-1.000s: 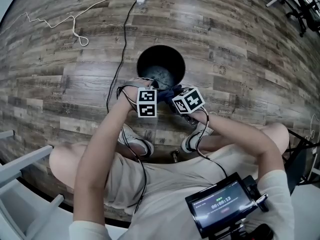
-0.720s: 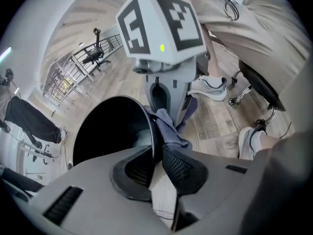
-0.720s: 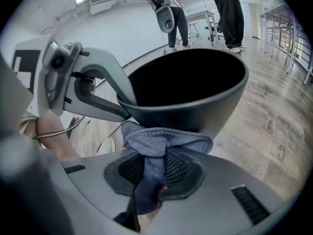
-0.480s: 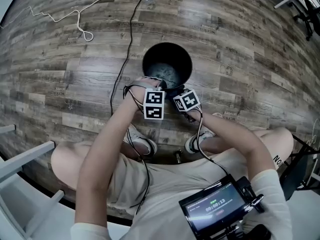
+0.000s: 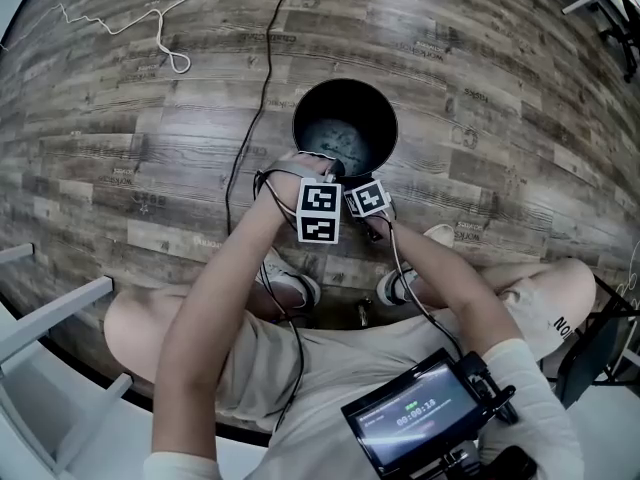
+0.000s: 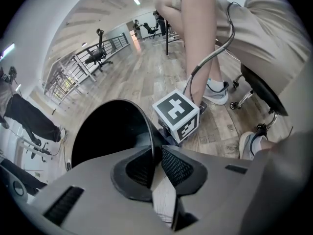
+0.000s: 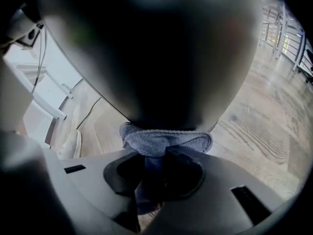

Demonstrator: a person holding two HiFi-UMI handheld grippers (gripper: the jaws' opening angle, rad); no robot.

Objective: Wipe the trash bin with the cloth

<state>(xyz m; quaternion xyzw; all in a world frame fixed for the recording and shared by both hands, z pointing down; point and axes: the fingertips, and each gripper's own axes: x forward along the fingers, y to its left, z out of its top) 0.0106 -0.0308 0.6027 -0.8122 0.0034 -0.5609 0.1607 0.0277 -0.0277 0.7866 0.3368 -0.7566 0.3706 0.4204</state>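
Your left tongs [image 6: 155, 163] are closed narrow on the near rim of the black trash bin [image 5: 301, 133]. In the left gripper view the thin wall of the bin runs straight between the two ribbed pads, one pad inside and one outside. The bin stands upright on the wood-plank floor [image 5: 150, 168], just ahead of your knees, with its round mouth facing up.

Your right tongs [image 7: 159, 168] are clamped on a blue-grey cloth [image 7: 166, 141]. The cloth is bunched between the jaws and folds out over their tips. In the right gripper view that fold lies against the dark outer wall of the bin, low on the side nearest you, with the floor showing on either side of it.

The two tongs sit close together at the near side of the bin, yours on the right just beside and below the left. Its marker cube [image 6: 177, 114] shows right next to the rim in the left gripper view. A black cable [image 5: 250, 118] runs across the floor to the left of the bin.
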